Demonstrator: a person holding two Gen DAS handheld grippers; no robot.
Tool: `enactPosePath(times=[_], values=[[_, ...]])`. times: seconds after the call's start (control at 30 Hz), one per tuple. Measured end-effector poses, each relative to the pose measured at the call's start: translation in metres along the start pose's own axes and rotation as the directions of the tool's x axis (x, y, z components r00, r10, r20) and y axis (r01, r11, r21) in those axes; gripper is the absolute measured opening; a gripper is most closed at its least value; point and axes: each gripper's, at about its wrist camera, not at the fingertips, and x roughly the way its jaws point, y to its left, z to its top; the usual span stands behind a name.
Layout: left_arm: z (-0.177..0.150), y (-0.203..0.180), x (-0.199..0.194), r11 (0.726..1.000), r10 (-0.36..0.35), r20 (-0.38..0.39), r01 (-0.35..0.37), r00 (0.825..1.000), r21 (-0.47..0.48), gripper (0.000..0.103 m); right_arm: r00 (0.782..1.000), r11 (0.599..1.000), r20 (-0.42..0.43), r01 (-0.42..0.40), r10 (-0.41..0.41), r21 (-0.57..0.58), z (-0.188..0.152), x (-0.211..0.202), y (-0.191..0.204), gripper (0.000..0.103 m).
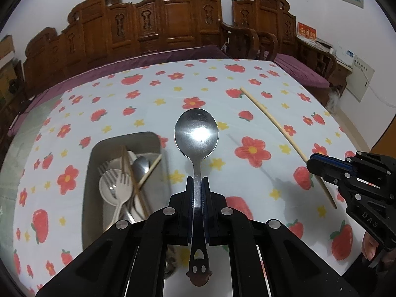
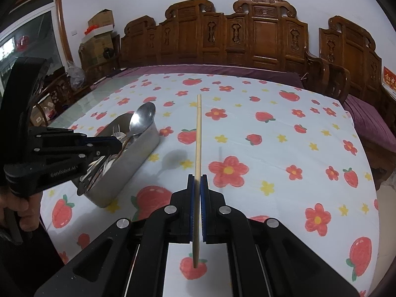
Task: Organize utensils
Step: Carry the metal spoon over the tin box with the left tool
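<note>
Your left tongs clamped the spoon, just right of the tray and nearer it; your right tongs clamped a chopstick lengthwise.

Behind your table runs a carved wooden bench with a purple cushion — dark and ornate. The tablecloth is white with red flowers and strawberries. Cardboard boxes are stacked at the far left beside a window — a red packet lies far right.
</note>
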Motion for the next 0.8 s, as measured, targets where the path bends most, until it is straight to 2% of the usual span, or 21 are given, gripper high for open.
enactPosePath(times=[0.33,0.53,0.8], values=[[-0.007,0.042,-0.001,1.000,0.006,0.006,-0.006,1.000,-0.022,0.005,1.000,0.999,-0.020,-0.015,0.014,-0.031,-0.004,0.005,0.023,0.005],[-0.016,0.069,0.014,0.999,0.010,-0.027,-0.011,1.000,-0.037,0.005,0.999,0.999,-0.037,-0.018,0.017,-0.034,-0.007,0.010,0.031,0.005],[-0.025,0.084,0.038,0.999,0.022,-0.066,-0.025,0.998,-0.039,0.005,0.999,0.999,-0.045,-0.023,0.022,-0.028,-0.008,0.015,0.033,0.005]])
